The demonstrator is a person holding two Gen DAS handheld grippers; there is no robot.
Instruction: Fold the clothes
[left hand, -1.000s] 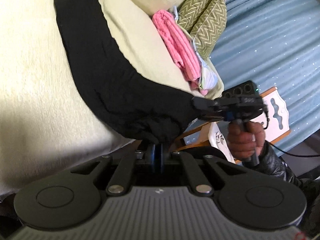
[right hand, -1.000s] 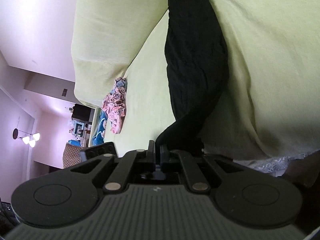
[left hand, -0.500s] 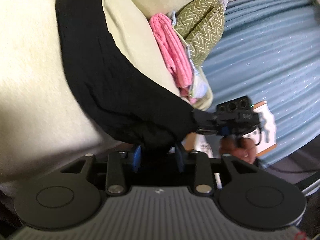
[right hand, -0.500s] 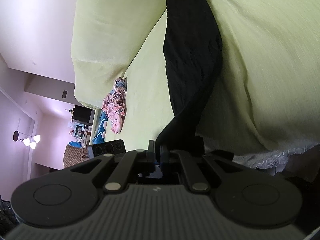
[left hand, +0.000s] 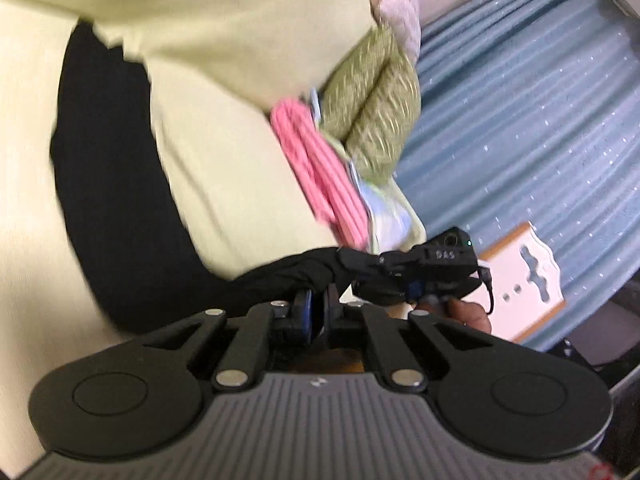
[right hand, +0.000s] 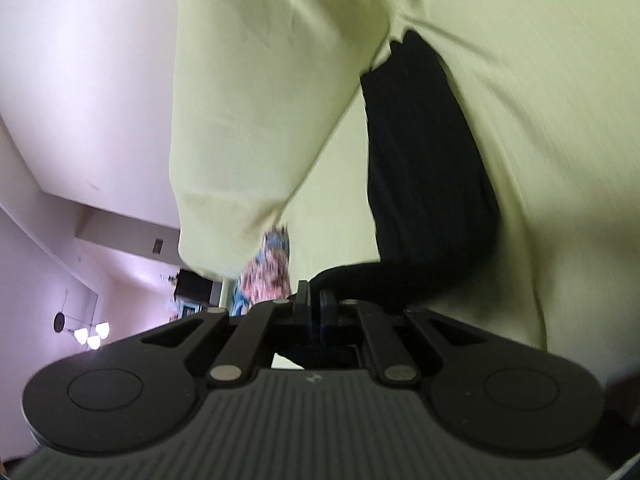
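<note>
Your left gripper (left hand: 316, 306) and right gripper (right hand: 314, 300) both pinch the long black knit garment (left hand: 116, 200), draped across the pale yellow-green sofa cushion (left hand: 224, 168) — bunched corners could slip and skew your fold.

Blurred white marking on right gripper (left hand: 404, 276), perhaps unreadable
</note>
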